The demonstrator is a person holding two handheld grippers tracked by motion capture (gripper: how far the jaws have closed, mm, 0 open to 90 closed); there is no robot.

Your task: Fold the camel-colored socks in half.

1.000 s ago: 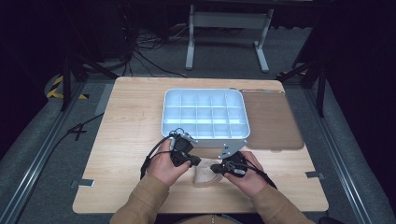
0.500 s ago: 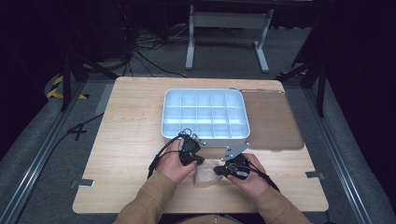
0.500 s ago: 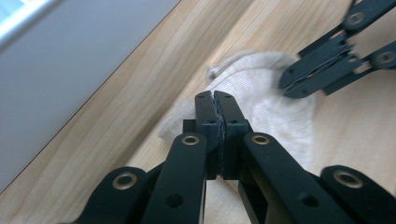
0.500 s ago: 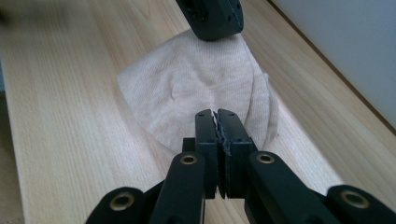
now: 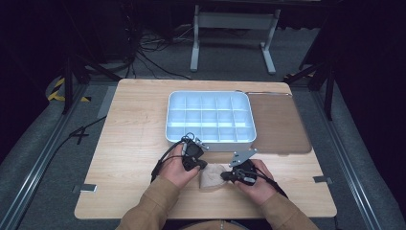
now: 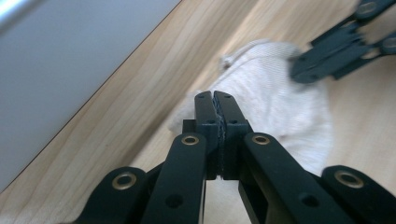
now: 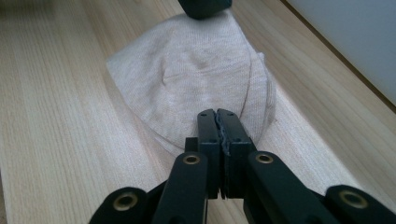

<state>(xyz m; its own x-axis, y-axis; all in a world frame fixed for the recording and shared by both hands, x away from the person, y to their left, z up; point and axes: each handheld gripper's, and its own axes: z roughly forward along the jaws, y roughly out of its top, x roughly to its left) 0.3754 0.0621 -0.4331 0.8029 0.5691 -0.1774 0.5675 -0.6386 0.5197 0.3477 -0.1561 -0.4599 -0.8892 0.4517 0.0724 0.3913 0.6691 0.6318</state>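
left gripper [image 5: 202, 165] moved nearer right gripper [image 5: 225, 175], both jaws closed, apparently over cloth [image 5: 211, 175]

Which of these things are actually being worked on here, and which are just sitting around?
In use:
- beige cloth, lying on the table
- left hand-held gripper, jaws closed at the cloth's edge
- right hand-held gripper, jaws closed at the cloth's opposite edge

Just lying about:
- white compartment tray
- brown mat

cloth [image 5: 210, 176] on table [image 5: 134, 143] between left gripper [image 5: 200, 165] and right gripper [image 5: 225, 176], compartment tray [image 5: 209, 117] just beyond both, mat [image 5: 280, 122] beyond right gripper
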